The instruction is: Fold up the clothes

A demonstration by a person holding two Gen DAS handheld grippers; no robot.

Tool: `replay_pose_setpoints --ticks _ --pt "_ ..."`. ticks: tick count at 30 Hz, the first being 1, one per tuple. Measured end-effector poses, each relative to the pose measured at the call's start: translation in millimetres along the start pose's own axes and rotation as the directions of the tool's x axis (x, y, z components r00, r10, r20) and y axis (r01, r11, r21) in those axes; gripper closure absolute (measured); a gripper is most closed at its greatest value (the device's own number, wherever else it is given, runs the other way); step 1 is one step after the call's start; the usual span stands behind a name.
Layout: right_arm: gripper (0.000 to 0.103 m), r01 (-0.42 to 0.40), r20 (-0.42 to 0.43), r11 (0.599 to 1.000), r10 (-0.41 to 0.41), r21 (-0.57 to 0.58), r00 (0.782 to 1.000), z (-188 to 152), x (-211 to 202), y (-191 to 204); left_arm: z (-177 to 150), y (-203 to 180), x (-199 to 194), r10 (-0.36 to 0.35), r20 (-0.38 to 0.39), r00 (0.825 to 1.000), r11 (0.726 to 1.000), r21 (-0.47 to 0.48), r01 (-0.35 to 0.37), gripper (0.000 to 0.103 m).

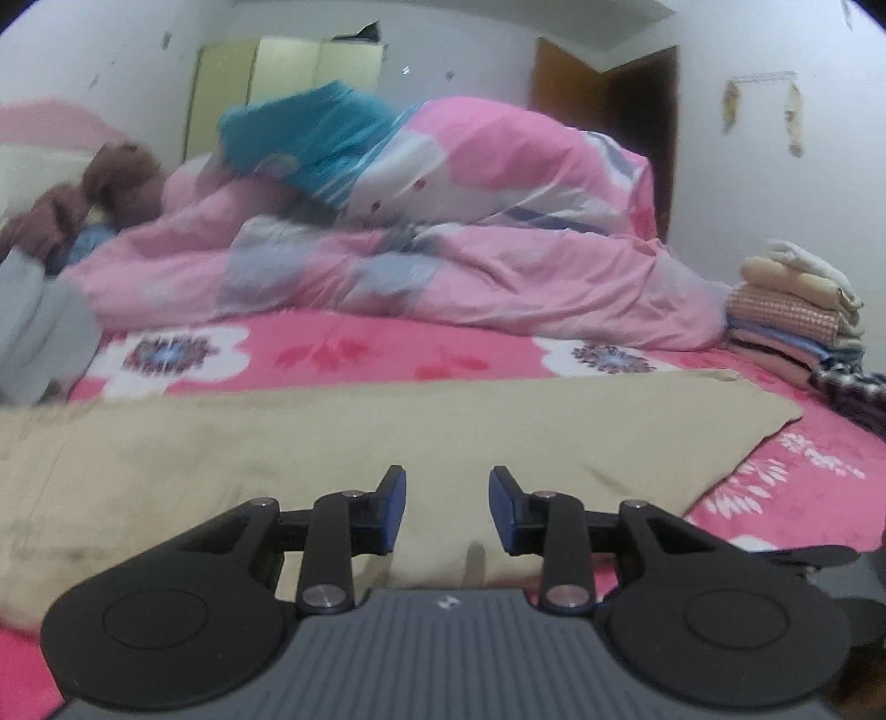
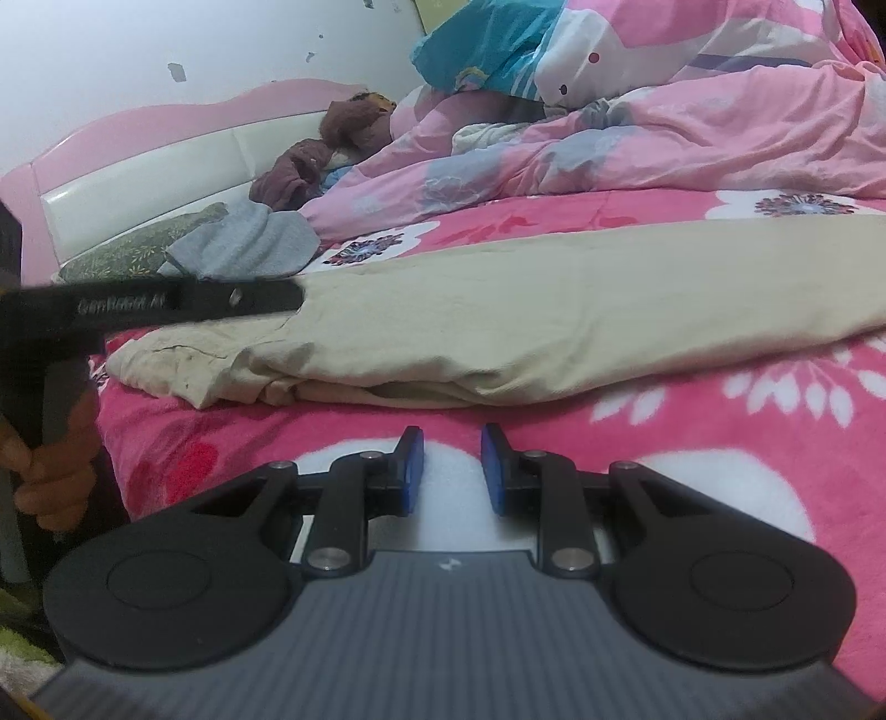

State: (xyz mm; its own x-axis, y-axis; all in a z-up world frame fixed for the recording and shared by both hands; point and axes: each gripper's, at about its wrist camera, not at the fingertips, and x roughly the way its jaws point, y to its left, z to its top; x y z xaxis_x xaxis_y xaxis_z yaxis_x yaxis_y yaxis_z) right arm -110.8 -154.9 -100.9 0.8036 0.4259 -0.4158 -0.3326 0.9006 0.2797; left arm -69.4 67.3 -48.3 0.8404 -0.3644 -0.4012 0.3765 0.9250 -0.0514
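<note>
The left gripper (image 1: 447,509) hangs agape over the beige garment (image 1: 387,437), empty. The right gripper (image 2: 452,471), jaws apart and empty, hovers above the pink sheet (image 2: 720,421) just before the garment's folded edge.

White walls (image 1: 470,50) with chipped paint fill the top of both views. A pale yellow-green wardrobe (image 1: 288,77) stands upper left in the left view, a brown door (image 1: 603,127) upper right. A pink headboard (image 2: 138,149) with a white panel lies left in the right view.
</note>
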Motion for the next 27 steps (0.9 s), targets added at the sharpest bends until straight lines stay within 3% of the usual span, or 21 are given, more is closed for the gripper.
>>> replay_pose_setpoints --ticks 6,17,24,27 --pt "0.081 0.034 -0.009 0.999 -0.035 -0.04 0.999 0.0 -6.3 7.6 -13.9 -10.9 45.6 0.033 -0.141 0.989 0.999 0.001 -0.033 0.066" --pt "0.077 0.156 0.018 0.988 -0.156 -0.017 0.988 27.3 -32.2 -6.1 -19.2 -19.1 45.4 0.068 -0.143 0.987 0.998 0.011 -0.067 0.058" --pt "0.074 0.266 0.077 0.964 -0.265 -0.001 0.961 68.9 -10.9 -44.5 -18.5 -25.1 46.2 0.099 -0.158 0.983 0.995 0.004 -0.099 0.053" --pt "0.073 0.323 0.032 0.946 -0.323 -0.004 0.946 64.5 14.7 -64.8 -17.0 -26.6 46.5 0.101 -0.162 0.982 0.995 0.006 -0.101 0.053"
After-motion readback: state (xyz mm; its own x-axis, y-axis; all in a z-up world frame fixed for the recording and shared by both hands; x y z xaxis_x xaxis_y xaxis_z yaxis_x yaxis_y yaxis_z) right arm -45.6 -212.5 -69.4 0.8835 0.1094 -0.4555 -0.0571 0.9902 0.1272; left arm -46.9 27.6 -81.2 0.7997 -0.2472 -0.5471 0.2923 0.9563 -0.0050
